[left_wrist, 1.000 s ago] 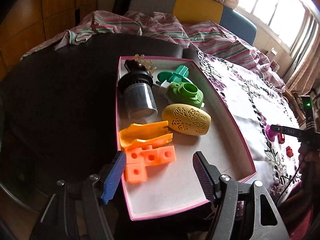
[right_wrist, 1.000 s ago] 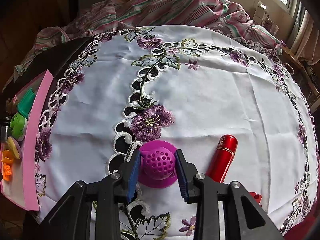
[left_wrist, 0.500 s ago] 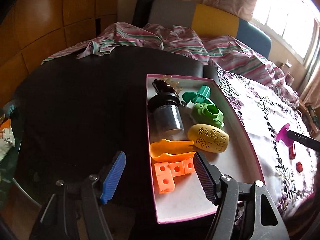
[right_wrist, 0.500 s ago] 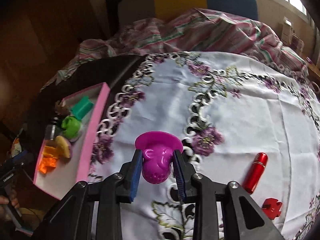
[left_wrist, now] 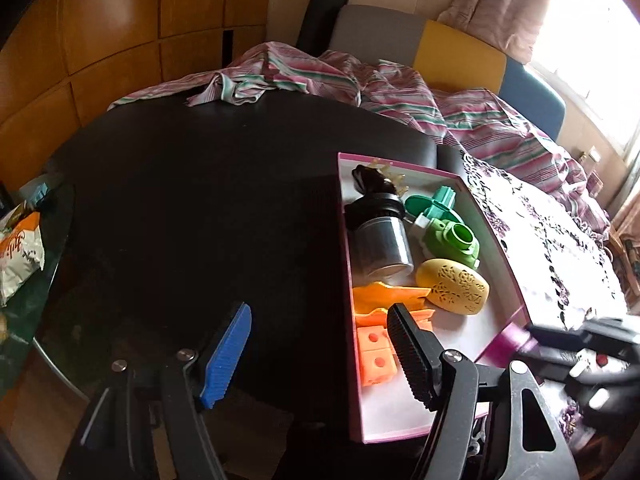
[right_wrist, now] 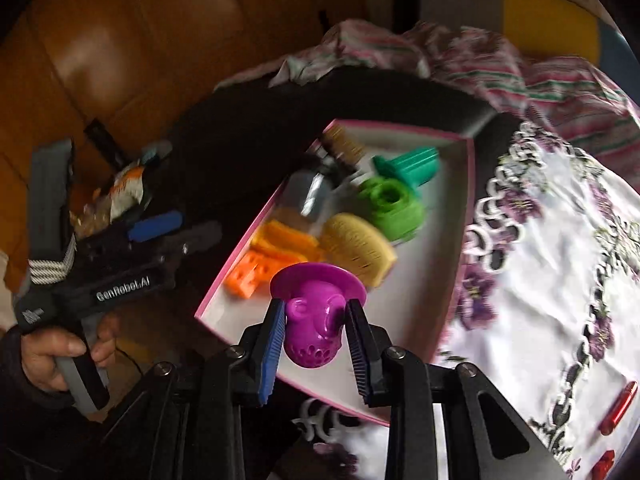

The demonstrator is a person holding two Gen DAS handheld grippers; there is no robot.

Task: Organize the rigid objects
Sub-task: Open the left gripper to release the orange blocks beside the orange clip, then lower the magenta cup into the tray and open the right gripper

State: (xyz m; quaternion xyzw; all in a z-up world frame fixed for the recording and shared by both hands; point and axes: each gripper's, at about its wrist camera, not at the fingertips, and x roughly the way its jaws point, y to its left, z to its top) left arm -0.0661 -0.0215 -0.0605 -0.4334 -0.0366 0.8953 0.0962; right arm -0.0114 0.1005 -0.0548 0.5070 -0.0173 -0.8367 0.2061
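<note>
Tray [right_wrist: 224,280] w/ bare floor is below: keep right gripper [right_wrist: 316,336] clamped on purple strainer [right_wrist: 316,320], lower first; left gripper [left_wrist: 320,344] gapes empty.

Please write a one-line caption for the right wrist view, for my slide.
Right tool carries a purple toy over the pink tray of sorted plastic pieces.
</note>
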